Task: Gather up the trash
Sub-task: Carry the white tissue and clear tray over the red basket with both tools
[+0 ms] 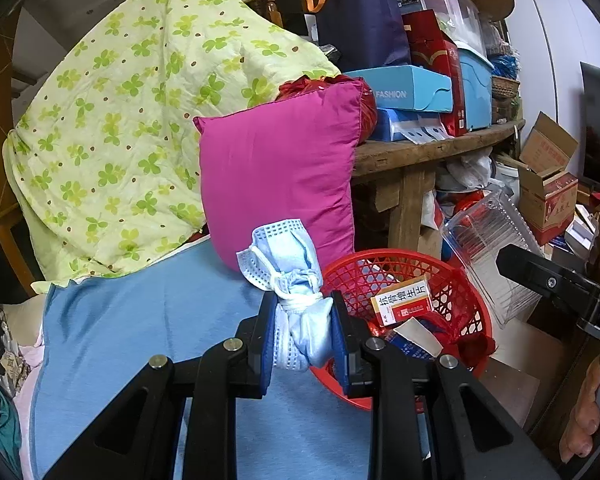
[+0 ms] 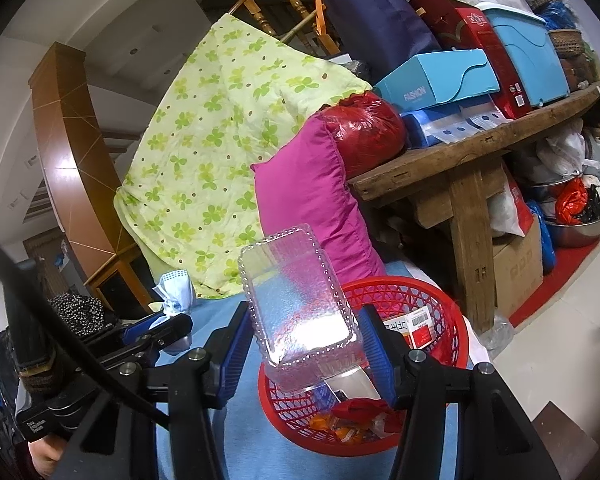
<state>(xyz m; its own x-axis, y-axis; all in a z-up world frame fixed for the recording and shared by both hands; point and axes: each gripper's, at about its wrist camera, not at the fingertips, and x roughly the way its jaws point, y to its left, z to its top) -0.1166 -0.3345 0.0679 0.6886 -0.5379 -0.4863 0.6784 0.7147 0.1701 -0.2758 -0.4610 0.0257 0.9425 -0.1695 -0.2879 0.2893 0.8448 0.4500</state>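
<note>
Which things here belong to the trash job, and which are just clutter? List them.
Job: face mask in left claw; clear plastic tray in right claw; red basket; medicine box.
Clutter: pink pillow, green quilt, wooden bench.

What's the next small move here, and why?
Probably open the right gripper: its clear ribbed plastic tray already hangs over the round red mesh basket, so it should drop in. The left gripper holds the crumpled blue face mask just short of the rim; that follows.

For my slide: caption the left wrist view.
Left gripper clamps a crumpled face mask beside the red basket.
</note>
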